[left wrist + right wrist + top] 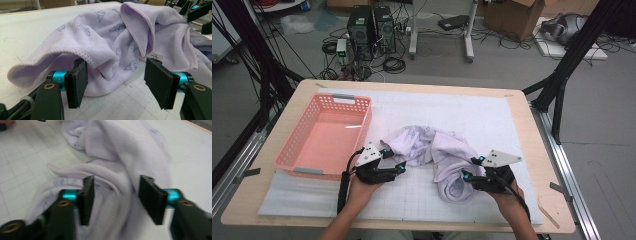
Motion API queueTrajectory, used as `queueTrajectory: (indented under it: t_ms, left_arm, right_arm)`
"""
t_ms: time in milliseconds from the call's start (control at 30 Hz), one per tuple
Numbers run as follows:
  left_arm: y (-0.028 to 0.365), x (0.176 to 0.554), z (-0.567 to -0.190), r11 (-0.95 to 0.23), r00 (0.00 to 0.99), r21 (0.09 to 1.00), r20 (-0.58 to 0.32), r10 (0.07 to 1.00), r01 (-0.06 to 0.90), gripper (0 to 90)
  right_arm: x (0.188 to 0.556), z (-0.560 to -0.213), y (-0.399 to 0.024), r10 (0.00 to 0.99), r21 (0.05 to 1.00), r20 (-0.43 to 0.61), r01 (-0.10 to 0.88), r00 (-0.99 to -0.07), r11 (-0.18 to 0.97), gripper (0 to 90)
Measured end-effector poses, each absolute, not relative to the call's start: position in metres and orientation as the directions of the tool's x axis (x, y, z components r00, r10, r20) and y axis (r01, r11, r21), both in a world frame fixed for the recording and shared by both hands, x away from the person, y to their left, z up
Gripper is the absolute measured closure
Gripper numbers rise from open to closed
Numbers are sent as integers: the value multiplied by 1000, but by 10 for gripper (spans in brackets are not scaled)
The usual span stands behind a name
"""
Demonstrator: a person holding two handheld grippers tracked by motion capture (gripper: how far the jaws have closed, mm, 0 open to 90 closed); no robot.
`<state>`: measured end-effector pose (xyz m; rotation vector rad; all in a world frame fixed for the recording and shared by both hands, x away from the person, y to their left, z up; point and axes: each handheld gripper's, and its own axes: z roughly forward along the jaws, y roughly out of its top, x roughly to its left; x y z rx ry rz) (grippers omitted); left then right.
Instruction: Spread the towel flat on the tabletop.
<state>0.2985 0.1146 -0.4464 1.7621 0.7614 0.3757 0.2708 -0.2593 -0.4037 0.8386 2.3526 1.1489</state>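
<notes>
A person seated at the near edge of a wooden table (532, 150) holds a two-jaw gripper in each hand over a white gridded mat (492, 115). In the middle of the mat, toward the near side, lies a crumpled lilac towel (439, 155) printed with small blue figures, bunched into folds and rolled at its near right end. An empty pink plastic basket (362, 117) sits on the left side of the table, just left of the towel and apart from it. The left gripper (394, 161) rests at the towel's near left edge; in the left gripper view its jaws stand apart, released, with a hemmed fold of the cloth draped over the tip of one jaw and nothing pinched between them. The right gripper (469, 168) sits at the towel's near right roll; in the right gripper view, which is blurred, its jaws stand apart around a ridge of cloth without pressing on it. Likely risks from here: closing on a thick bunched ridge instead of a single hem could lift the towel as a lump instead of spreading it, and the fold hanging on the left jaw could snag and drag the cloth toward the basket when that hand moves.
</notes>
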Motion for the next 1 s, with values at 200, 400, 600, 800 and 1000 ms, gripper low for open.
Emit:
queueTrajectory:
  t_ms: [200, 400, 600, 800, 1000]
  left_arm:
    - [115, 299, -446, -167, 741, 937, -125, 659, 307, 359]
    - [116, 298, -447, -172, 742, 936, -123, 659, 308, 361]
    - [114, 298, -447, -177, 741, 933, -122, 660, 312, 363]
    - [114, 298, -447, -174, 740, 934, -124, 662, 312, 364]
    - [114, 299, -448, -181, 740, 933, -119, 662, 311, 366]
  right_arm:
    - [283, -422, -215, 562, 711, -156, 303, -812, 635, 565]
    - [277, -404, -242, 633, 787, -105, 325, -767, 524, 840]
    - [257, -395, -300, 795, 850, -25, 406, -606, 336, 836]
    - [241, -406, -352, 883, 787, -56, 523, -465, 326, 837]
    - [233, -405, -361, 874, 802, -3, 521, -486, 292, 602]
